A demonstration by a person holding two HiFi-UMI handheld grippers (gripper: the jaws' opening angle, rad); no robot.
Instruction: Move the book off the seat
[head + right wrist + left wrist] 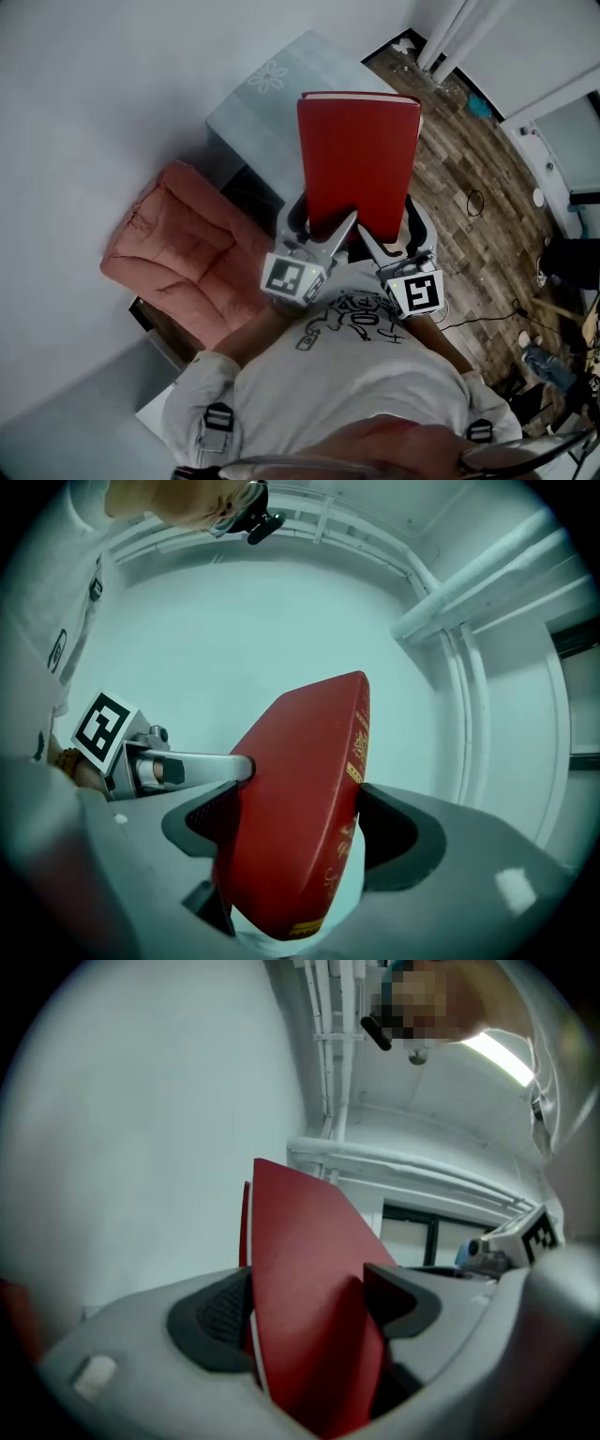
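I take this for a lived-in room, part home and part makeshift studio. I see a pink cushioned seat (178, 248) against a bare white wall (103, 84) and a small pale table (281, 117) with a flower printed on its top. Loose cables (476, 202) lie on the wood-plank floor (459, 253), and exposed white pipes (330, 1072) run up to the ceiling.

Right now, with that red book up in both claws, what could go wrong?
Both the left claw and right claw pinch only the near end of the red book, so most of it sticks out unsupported; it could sag or slip. If it drops, it might strike the grey table or the wooden floor.
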